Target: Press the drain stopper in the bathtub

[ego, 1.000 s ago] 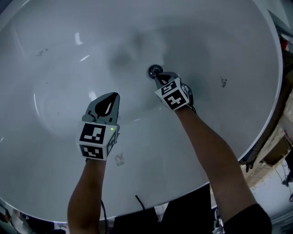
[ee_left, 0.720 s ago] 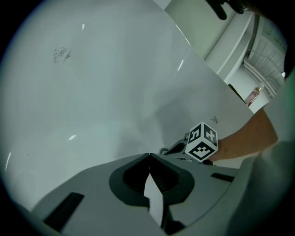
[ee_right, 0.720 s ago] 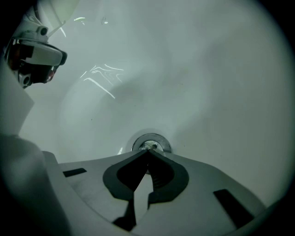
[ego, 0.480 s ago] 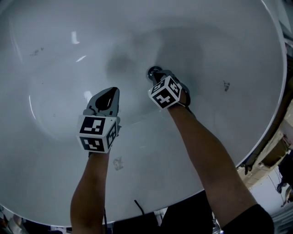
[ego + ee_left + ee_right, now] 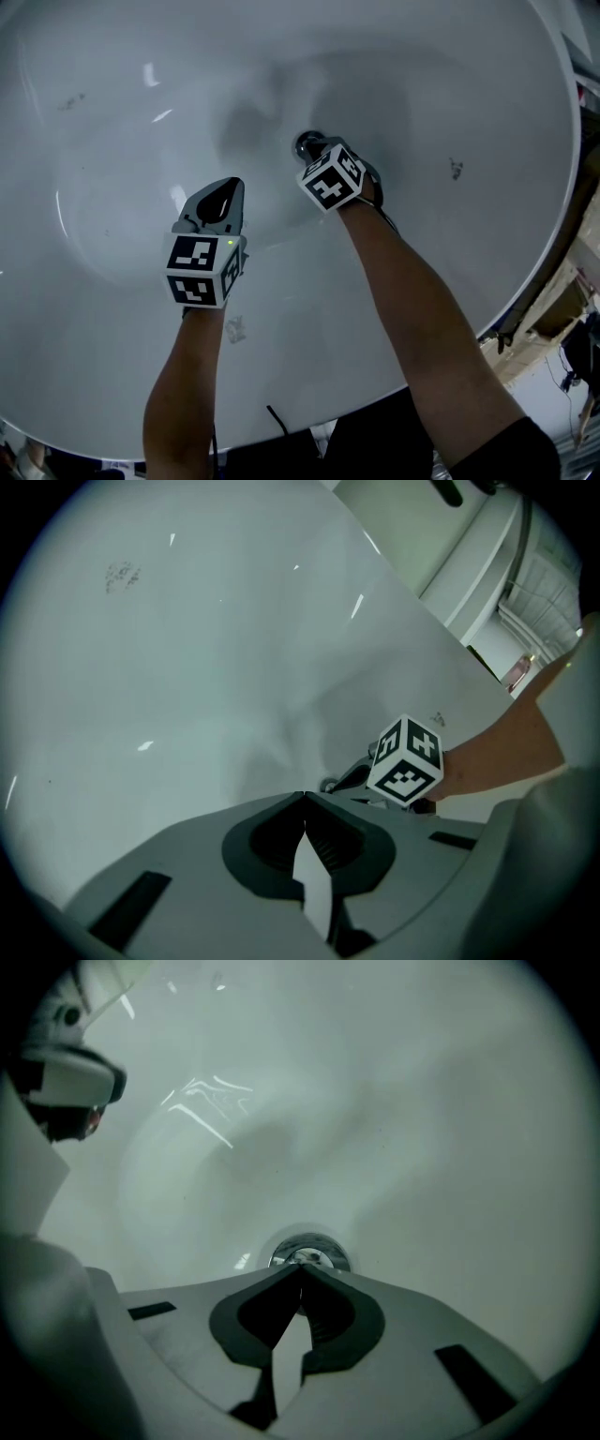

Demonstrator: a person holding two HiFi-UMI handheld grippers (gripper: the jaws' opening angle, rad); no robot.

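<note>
The scene lies inside a white bathtub [image 5: 112,309], seen from above. The drain stopper [image 5: 306,143], a round chrome part, sits in the tub floor at the upper centre of the head view, ringed by the white drain surround.

Right claw [image 5: 317,150]: the jaws are closed, tips together, with nothing held between them. In the right gripper view the tips meet at the near rim of the stopper and overlap its edge. Whether they bear down on it cannot be told. The marker cube [image 5: 330,178] of this claw is tilted, and a bare forearm [image 5: 412,309] runs from it to the lower right.

Left claw [image 5: 230,187]: the jaws are closed and empty, tips touching. It hangs over bare tub floor, to the left of the drain and nearer to the person, apart from the right claw. Its own marker cube [image 5: 200,270] shows a small green light [image 5: 228,242] on its upper edge. The left gripper view looks across the tub floor to the right claw's cube, with the chrome stopper just visible at its left.

Dark smudges [image 5: 457,169] mark the tub wall at the right and the upper left. A thin dark cable [image 5: 278,419] lies across the near rim.
</note>
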